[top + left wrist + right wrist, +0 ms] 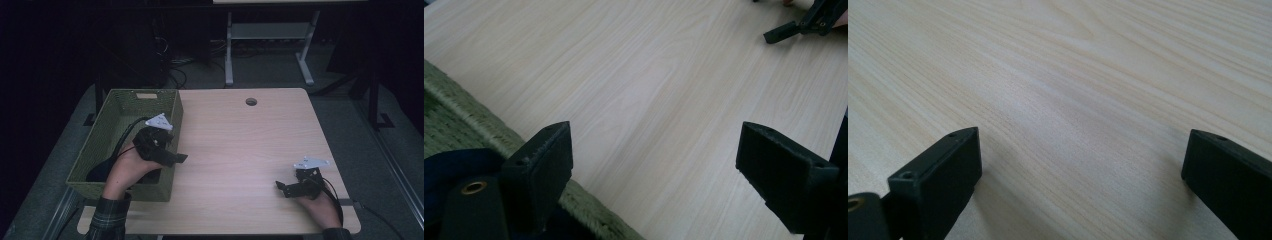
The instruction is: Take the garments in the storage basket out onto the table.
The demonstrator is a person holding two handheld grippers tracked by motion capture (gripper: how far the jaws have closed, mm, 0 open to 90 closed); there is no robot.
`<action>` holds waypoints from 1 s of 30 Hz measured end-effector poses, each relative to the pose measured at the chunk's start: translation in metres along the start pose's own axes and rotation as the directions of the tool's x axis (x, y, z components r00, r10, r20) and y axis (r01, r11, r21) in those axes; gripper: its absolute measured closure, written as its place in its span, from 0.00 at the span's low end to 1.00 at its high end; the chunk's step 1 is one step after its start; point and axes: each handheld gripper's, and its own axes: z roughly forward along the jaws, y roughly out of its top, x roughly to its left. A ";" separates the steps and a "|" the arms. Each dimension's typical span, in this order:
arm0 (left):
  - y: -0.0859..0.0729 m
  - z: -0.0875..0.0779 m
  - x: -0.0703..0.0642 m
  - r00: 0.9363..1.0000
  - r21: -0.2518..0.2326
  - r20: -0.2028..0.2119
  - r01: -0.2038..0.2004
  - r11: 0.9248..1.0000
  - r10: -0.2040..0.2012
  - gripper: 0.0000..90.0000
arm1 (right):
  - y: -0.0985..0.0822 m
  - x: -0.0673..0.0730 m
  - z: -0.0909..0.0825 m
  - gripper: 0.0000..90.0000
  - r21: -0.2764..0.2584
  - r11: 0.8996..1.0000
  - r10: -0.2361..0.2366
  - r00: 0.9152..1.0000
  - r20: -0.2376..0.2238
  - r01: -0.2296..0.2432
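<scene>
Left gripper point(172, 152) is held over the right wall of the green woven basket point(100, 145), jaws spread wide and holding nothing. Its own view places one jaw above the basket rim point(484, 130) and the other above bare wood. A dark blue cloth point(454, 167) lies inside the basket beneath the hand. Right gripper point(286, 189) rests low over the surface point(235, 145) near the front right corner, jaws likewise apart and unloaded, well apart from the basket.

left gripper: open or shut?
Open. The left gripper has its jaws wide apart, bare table between them, above the green basket rim.
</scene>
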 end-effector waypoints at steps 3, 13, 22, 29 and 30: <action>-0.002 -0.005 0.002 1.000 -0.004 -0.011 0.012 1.000 -0.012 0.16 | 0.000 0.000 0.000 0.03 0.000 1.000 0.000 1.000 0.000 0.000; -0.010 -0.015 0.010 0.999 -0.010 -0.037 0.034 0.999 -0.034 0.16 | 0.000 0.000 0.000 0.03 -0.001 1.000 0.000 1.000 0.000 0.000; -0.025 -0.023 0.021 0.994 -0.005 -0.076 0.075 0.997 -0.075 0.16 | 0.000 0.000 0.000 0.03 0.000 1.000 -0.003 1.000 -0.005 0.003; -0.033 -0.030 0.027 0.990 -0.001 -0.112 0.091 0.996 -0.091 0.16 | 0.001 0.000 0.001 0.03 0.001 1.000 -0.007 1.000 -0.010 0.007; -0.034 -0.031 0.028 0.989 -0.002 -0.116 0.094 0.996 -0.094 0.16 | 0.001 0.000 0.001 0.03 0.001 1.000 -0.007 1.000 -0.010 0.007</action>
